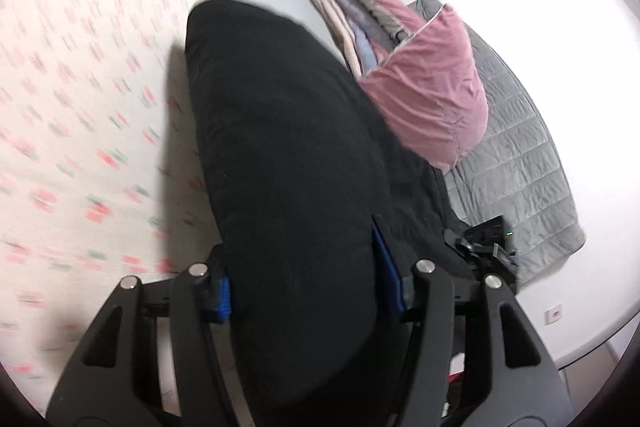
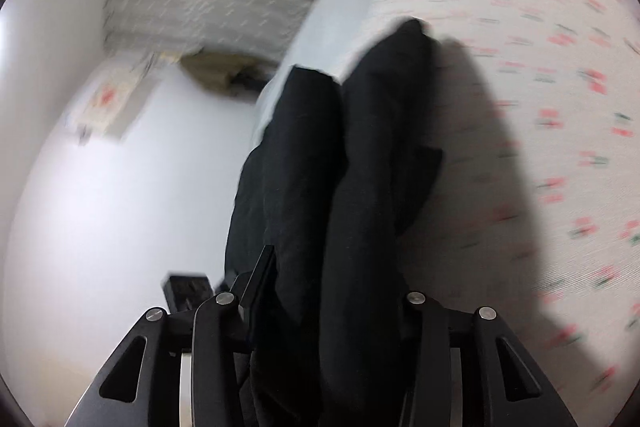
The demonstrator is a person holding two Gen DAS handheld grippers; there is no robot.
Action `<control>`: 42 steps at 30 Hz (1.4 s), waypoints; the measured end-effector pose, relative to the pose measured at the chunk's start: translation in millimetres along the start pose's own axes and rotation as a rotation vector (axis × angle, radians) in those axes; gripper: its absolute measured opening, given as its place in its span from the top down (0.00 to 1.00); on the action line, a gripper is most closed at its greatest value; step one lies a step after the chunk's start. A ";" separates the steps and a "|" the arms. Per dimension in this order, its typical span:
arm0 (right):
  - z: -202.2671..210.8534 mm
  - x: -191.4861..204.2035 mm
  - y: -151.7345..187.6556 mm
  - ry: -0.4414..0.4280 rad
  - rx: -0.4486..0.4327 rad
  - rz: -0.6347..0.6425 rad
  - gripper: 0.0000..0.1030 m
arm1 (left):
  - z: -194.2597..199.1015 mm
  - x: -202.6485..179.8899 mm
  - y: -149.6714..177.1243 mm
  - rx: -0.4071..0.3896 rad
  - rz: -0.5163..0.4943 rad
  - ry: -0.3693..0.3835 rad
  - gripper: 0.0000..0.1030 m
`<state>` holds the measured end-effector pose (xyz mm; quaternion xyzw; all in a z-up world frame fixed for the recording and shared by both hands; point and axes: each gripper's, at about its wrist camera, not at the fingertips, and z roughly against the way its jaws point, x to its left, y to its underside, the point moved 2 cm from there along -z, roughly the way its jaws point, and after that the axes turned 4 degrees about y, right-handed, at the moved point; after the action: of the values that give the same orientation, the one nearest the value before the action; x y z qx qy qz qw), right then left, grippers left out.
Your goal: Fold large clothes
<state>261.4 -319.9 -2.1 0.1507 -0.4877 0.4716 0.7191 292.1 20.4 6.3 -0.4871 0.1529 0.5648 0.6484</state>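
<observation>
Keeping both grips firm matters most here, since the left gripper and the right gripper each look clenched on bunched black garment, which stretches toward 12 o'clock over the patterned bed sheet, so carry both ends level and lower them together.

The left gripper was a matte black linkage of broad arms, each with a long rounded cut-out and a round silver pivot screw at its upper end. Its fingers carried ribbed blue pads. The right gripper had the same black arms, the same cut-outs and four silver screws across its top; one thin black finger showed, its pad colour hidden.
</observation>
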 end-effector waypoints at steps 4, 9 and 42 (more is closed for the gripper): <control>-36.7 50.9 19.4 0.007 0.058 0.047 0.56 | 52.6 19.6 -8.9 -0.010 0.005 -0.062 0.39; -110.0 26.0 42.8 0.224 0.148 -0.060 0.33 | 62.2 85.7 19.4 0.024 0.066 -0.322 0.32; -139.7 93.7 54.4 0.388 -0.088 0.144 0.78 | 48.7 -14.7 78.0 -0.072 -0.471 -0.200 0.32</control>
<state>302.0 -147.8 -3.2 -0.0096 -0.3696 0.5201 0.7699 201.6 42.3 4.9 -0.4738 -0.0496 0.4488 0.7560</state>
